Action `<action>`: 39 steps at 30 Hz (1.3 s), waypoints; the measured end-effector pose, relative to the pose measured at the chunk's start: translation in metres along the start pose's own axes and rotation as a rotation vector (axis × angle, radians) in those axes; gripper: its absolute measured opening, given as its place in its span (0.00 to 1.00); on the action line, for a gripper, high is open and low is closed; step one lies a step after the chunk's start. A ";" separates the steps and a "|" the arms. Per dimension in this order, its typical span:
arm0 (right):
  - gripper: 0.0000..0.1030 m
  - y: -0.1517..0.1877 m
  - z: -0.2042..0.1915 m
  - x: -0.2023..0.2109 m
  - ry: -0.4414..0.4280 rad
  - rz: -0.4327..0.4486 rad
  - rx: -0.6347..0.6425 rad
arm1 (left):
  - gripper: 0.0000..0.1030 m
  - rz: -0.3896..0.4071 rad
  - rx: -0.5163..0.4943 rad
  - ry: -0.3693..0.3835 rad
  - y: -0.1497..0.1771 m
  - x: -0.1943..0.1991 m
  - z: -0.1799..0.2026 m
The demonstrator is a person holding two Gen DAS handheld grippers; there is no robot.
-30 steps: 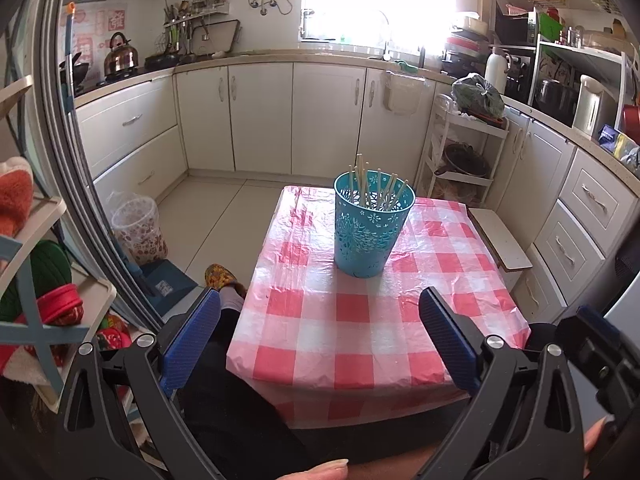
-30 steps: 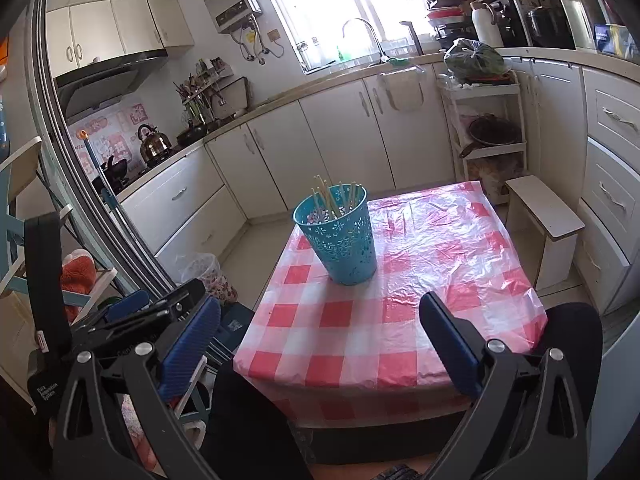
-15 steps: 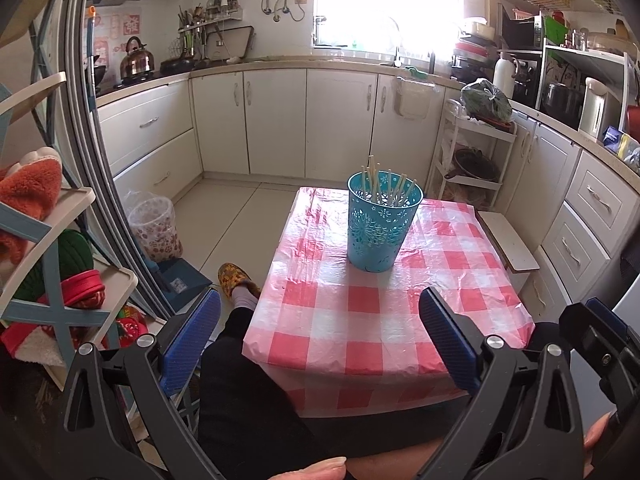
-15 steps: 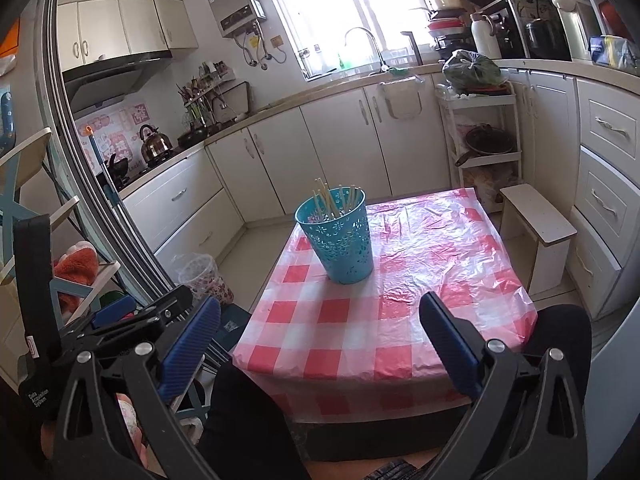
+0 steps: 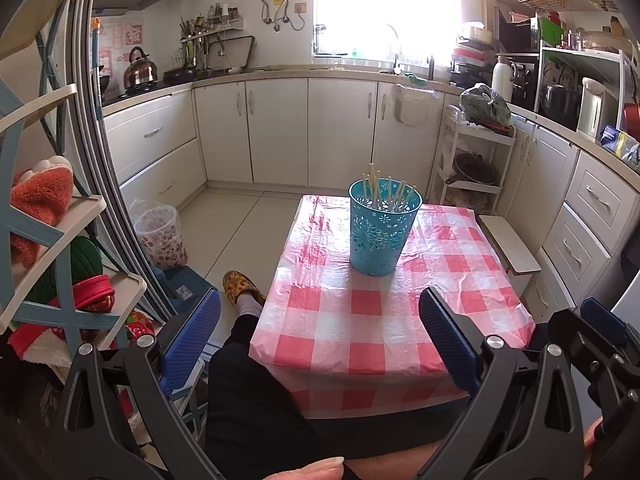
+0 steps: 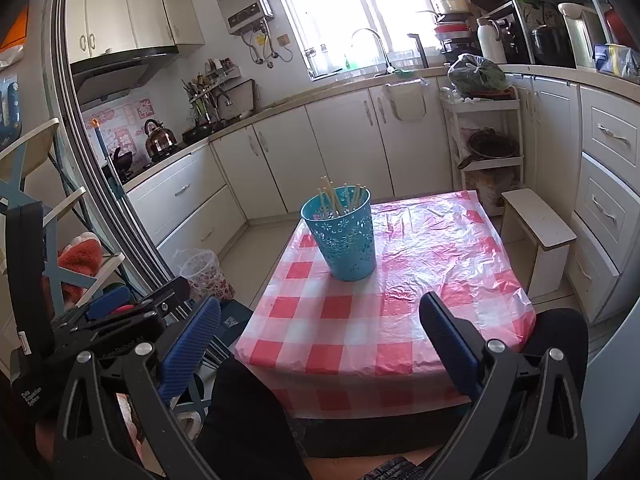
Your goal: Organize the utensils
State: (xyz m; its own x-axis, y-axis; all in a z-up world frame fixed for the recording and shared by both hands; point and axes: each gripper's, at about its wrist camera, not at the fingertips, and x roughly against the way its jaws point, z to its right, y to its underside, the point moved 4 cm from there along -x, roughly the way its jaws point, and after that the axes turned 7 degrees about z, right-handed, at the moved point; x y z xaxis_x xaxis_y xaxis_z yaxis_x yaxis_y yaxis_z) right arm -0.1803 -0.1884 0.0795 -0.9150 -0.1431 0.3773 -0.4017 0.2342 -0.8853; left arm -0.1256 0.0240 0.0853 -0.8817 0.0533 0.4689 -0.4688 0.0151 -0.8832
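A teal perforated holder [image 5: 382, 232] stands upright on the table with the red-and-white checked cloth [image 5: 380, 320]. Several pale chopsticks [image 5: 376, 186] stand inside it. It also shows in the right wrist view [image 6: 345, 236], with the chopsticks [image 6: 334, 196] sticking out. My left gripper [image 5: 320, 340] is open and empty, held back from the table's near edge. My right gripper [image 6: 320, 340] is open and empty too, over the near edge of the cloth [image 6: 380, 312]. The left gripper's body shows at the lower left of the right wrist view [image 6: 120, 320].
A blue-and-white shelf rack [image 5: 48, 240] with cloths stands at the left. A patterned bin [image 5: 160, 232] sits on the floor. A small white stool [image 5: 510, 248] stands by the table's right side. The person's dark-trousered legs [image 5: 256, 400] are under the near edge. White cabinets line the walls.
Both grippers have drawn back and up from the table, so the holder looks smaller and farther. Both stay open and empty. The holder has not moved.
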 end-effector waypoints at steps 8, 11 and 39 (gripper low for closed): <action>0.93 0.004 -0.004 -0.001 0.004 -0.013 0.005 | 0.93 0.000 0.002 -0.001 0.000 0.001 0.000; 0.93 0.004 -0.005 -0.001 0.004 -0.015 0.006 | 0.93 0.001 0.004 -0.002 0.000 0.004 -0.002; 0.93 0.006 -0.004 -0.002 0.009 -0.029 0.003 | 0.93 0.003 0.004 -0.003 0.000 0.005 -0.002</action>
State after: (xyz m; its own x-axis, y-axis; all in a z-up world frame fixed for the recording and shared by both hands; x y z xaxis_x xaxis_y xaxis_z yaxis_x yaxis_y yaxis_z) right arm -0.1813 -0.1826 0.0750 -0.9035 -0.1413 0.4047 -0.4275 0.2268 -0.8751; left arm -0.1303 0.0263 0.0876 -0.8830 0.0503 0.4666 -0.4667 0.0114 -0.8843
